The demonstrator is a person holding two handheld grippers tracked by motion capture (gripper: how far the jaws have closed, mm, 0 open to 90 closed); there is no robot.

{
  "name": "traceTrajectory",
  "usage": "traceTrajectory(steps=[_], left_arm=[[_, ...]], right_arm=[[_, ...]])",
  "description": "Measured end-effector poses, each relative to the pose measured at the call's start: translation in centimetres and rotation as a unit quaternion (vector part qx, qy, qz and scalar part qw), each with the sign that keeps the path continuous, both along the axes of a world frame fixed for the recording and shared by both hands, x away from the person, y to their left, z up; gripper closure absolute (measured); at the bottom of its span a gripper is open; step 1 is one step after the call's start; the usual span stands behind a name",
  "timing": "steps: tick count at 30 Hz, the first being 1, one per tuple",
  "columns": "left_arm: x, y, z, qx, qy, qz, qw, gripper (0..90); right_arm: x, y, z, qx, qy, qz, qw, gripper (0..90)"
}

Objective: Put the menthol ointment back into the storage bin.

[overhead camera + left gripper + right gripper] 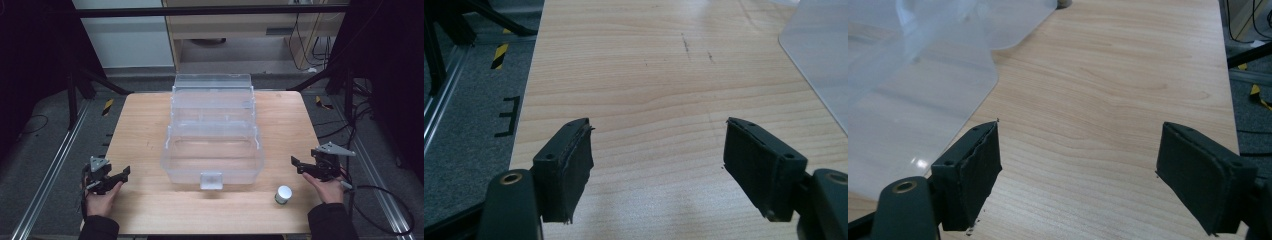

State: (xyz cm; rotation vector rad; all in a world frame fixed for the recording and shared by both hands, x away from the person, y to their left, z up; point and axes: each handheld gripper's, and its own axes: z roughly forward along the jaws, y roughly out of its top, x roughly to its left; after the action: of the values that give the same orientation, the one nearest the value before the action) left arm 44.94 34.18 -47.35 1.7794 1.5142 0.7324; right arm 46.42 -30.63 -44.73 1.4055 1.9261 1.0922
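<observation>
A clear plastic tiered box [212, 135] stands open in the middle of the wooden table [145, 130], its trays stepped back and a latch at its front. A small cylinder with a white cap [283, 194] stands near the front right of the table. My left gripper [125, 172] is held by a hand at the front left corner, open and empty; its own view shows both jaws wide apart [656, 150] over bare wood. My right gripper [296, 162] is held at the right edge, open and empty, jaws spread [1078, 160] beside the box wall [913, 85].
The table edges drop off to grey carpeted floor [45, 150] with metal rails [50, 170] at both sides. Cables [385, 200] lie on the floor at the right. A cabinet [240, 30] stands behind the table.
</observation>
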Motion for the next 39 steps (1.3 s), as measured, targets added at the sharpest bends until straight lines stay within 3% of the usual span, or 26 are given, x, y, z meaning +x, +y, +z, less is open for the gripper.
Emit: traceTrajectory(steps=[6, 12, 21, 30, 39], left_arm=[[0.0, 0.0, -0.1, 0.0, 0.004, -0.004, 1.0, 27.8], [0.0, 0.1, -0.1, -0.003, 0.003, -0.005, 1.0, 27.6], [0.0, -0.2, -0.1, 0.001, 0.003, -0.012, 0.9999, 27.6], [0.1, -0.5, -0.3, 0.003, 0.008, -0.022, 0.9997, 27.6], [0.1, -0.6, -0.3, 0.001, 0.009, -0.027, 0.9996, 28.1]], right_arm=[[-0.6, 0.0, 1.4, 0.005, 0.003, 0.015, 0.9999, 18.2], [-1.0, 0.5, 2.6, -0.029, 0.017, 0.043, 0.9985, 18.6], [-1.2, 1.9, 4.2, -0.056, 0.022, 0.083, 0.9947, 18.4], [-1.4, 2.9, 6.3, -0.088, 0.039, 0.136, 0.986, 19.1], [-1.7, 3.5, 7.0, -0.118, 0.073, 0.18, 0.9738, 18.9]])
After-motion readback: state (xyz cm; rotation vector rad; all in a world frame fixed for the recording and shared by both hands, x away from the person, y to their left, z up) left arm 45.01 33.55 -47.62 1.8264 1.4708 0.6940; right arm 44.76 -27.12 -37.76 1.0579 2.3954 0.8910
